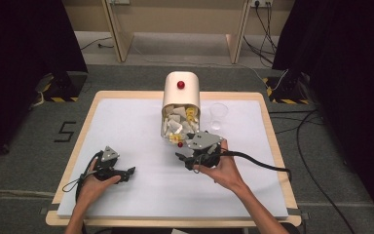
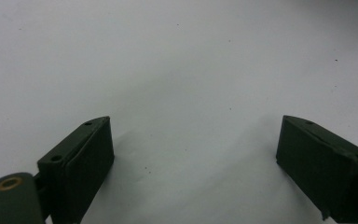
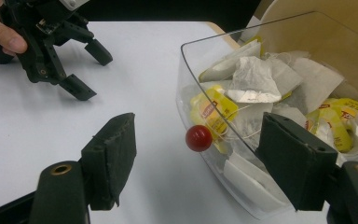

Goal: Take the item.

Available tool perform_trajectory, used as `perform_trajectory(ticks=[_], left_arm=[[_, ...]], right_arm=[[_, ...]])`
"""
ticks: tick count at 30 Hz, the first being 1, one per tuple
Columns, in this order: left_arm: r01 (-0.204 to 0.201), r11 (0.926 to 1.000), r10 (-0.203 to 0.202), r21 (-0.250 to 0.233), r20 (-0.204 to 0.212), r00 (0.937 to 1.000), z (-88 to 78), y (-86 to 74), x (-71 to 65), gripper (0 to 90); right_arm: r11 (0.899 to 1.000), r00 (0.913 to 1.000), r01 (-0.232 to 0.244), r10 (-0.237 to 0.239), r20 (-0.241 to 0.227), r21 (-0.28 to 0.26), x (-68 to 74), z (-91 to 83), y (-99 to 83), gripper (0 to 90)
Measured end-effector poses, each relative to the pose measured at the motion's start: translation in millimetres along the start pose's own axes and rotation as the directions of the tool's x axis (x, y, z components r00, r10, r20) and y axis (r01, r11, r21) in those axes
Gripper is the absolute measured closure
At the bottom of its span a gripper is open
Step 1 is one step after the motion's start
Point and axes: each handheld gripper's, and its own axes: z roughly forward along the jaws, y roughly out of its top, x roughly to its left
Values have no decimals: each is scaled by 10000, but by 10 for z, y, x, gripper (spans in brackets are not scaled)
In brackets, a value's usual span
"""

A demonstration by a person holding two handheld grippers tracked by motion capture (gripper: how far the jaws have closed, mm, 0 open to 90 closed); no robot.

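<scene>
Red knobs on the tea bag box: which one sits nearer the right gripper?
The lower red knob, on the clear front drawer, lies between the open right gripper jaws. The other red knob sits on the cream top.

Even overhead light, bright on the white desk (image 1: 141, 195); room edges fall to black. Soft shadows under the left tool (image 2: 193, 158). All views slightly soft; near jaws blurred in gripper views.

tea-bag bin (image 3: 307, 42) cut off at right edge, tea bags (image 1: 177, 124) too small to read from above
</scene>
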Motion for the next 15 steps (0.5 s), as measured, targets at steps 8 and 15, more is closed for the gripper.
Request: perform_trajectory(ticks=[8,15], left_arm=[[-8,10000,8,-6,-9,10000,0,0,0,98],[-12,10000,12,-3,-7,10000,1,0,1,98]], right_arm=[[10000,10000,42,-42,-30,38,10,-10,-1,298],[9989,9996,-270,269,-41,-393,-14,-41,25,316]])
